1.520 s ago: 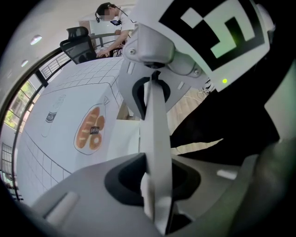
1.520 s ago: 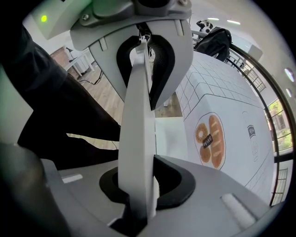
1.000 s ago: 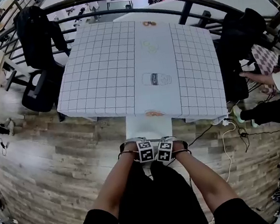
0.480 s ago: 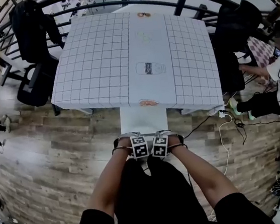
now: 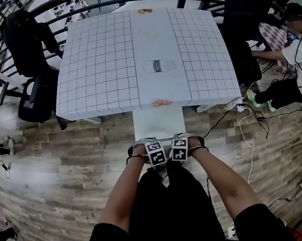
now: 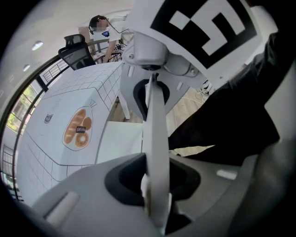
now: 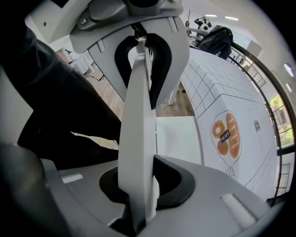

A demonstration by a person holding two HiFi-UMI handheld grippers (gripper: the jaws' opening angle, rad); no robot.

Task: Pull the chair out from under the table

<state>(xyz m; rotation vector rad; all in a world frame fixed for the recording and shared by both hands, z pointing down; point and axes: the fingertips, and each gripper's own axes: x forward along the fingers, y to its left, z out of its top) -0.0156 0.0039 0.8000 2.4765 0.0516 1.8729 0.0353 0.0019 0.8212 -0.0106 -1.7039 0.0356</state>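
We hold the left gripper [image 6: 156, 183] and the right gripper [image 7: 138, 185] side by side, both pointing down. Each has its jaws drawn narrow onto the thin top edge of the white flat-backed chair [image 5: 158, 123], with the pads pressing its two faces. Our legs stand just behind that back. The chair's seat shows between the grippers and the table's near edge, and its far end appears to be tucked under the cloth's hem, so we judge the chair only partly out. To finish well, we should step back and draw both hands level and evenly, so the chair slides straight rather than twisting or tipping onto its rear legs. We should also keep it clear of the white cable [image 5: 245, 133] lying on the wood-plank floor [image 5: 53, 167] to the right. Beyond stands the square table under a white grid-patterned cloth [image 5: 101, 69]. We see no real container on it, only flat printed drawings: a bag of bread and a doughnut [image 7: 225, 134] at the near edge and what looks like a jar [image 5: 159, 66] at the centre. A black office chair [image 5: 29, 61] stands at the table's left, and a seated person [image 5: 301, 55] at its far right.
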